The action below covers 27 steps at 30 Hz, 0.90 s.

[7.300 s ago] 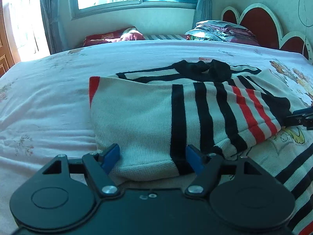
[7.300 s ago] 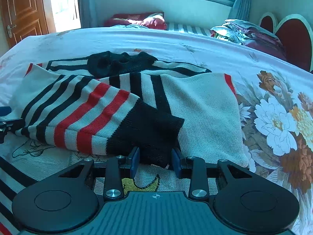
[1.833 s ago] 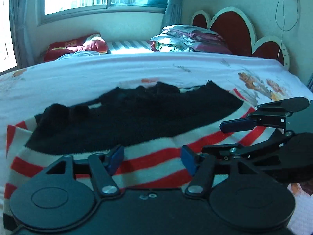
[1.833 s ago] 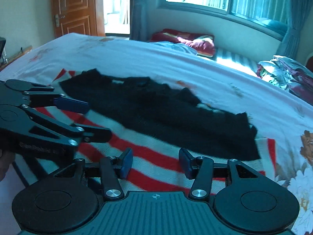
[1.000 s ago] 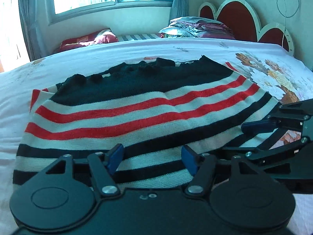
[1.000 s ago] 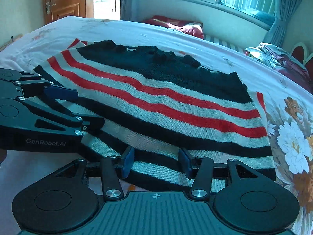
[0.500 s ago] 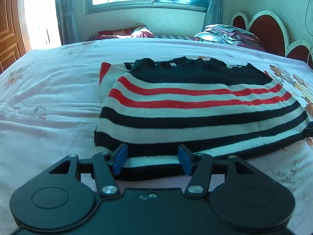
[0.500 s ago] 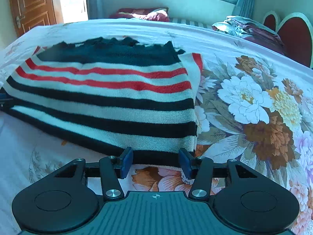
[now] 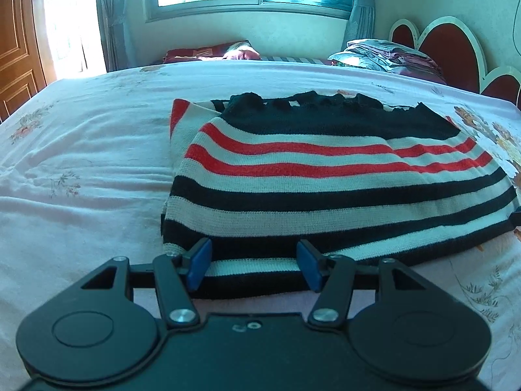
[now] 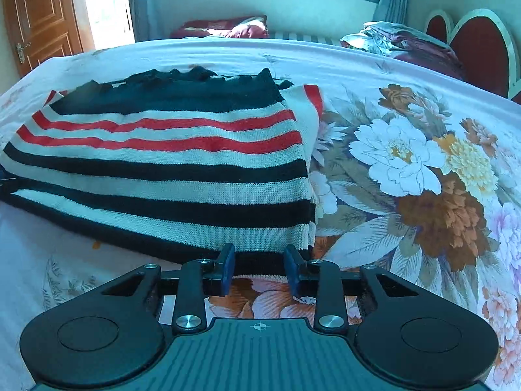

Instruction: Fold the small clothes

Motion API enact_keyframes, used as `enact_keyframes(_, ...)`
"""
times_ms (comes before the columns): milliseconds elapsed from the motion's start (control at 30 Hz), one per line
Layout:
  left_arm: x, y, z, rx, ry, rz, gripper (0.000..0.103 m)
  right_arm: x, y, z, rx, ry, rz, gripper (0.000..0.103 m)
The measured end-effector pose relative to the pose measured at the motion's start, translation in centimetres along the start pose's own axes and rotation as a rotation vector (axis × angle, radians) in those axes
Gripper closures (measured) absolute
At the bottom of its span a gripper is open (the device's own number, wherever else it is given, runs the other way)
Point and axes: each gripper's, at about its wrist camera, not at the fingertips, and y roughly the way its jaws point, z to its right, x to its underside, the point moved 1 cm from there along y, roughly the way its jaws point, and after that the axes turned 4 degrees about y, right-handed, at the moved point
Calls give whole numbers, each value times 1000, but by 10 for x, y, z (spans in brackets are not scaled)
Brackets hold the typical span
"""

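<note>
Sweater (image 9: 325,192) hem lies between both tongs, right tongs (image 10: 259,268) closing.

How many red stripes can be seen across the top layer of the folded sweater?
2. Both run across the sweater: one just below its black top part, the other below that, above the black stripes. A red band shows on a lower layer; others may be hidden.

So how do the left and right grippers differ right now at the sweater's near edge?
The left gripper stands wider apart; the right gripper is narrower, its jaws closing. The left sits at the striped sweater's near-left corner, the right at its near-right corner. Both have the sweater's hem between blue pads, neither visibly pinching it.
</note>
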Motion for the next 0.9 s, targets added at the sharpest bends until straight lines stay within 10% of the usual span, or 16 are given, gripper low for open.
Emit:
enact_keyframes(800,-8,-4,6,-57,-7,-56,44,0,-1,-4,26,-47,-12,71)
enact_keyframes(900,-1,-33,15,-91,-10,0,18,4,-33,-10,-6,-25,105,70)
